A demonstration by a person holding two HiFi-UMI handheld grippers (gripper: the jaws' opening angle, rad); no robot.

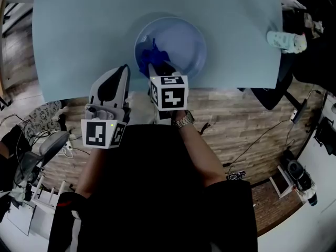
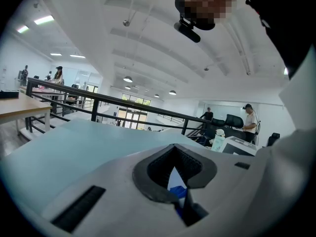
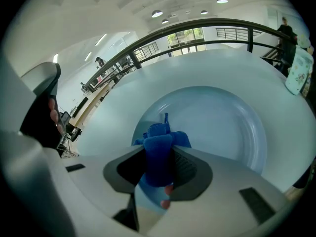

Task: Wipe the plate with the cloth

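I keep the right hand-held gripper (image 3: 159, 163) clamped on the blue cloth (image 3: 160, 138), low over the near-left of the plate (image 3: 222, 117) on the tabletop (image 3: 118, 100) to wipe it, while the left hand-held gripper (image 2: 174, 158), jaws together and empty, hangs clear beside the plate

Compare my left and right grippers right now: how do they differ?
The right gripper is shut on the blue cloth; the left gripper looks shut on nothing. The right gripper reaches over the plate; the left gripper stays beside the plate's left rim, over the table. Both point forward, away from the person.
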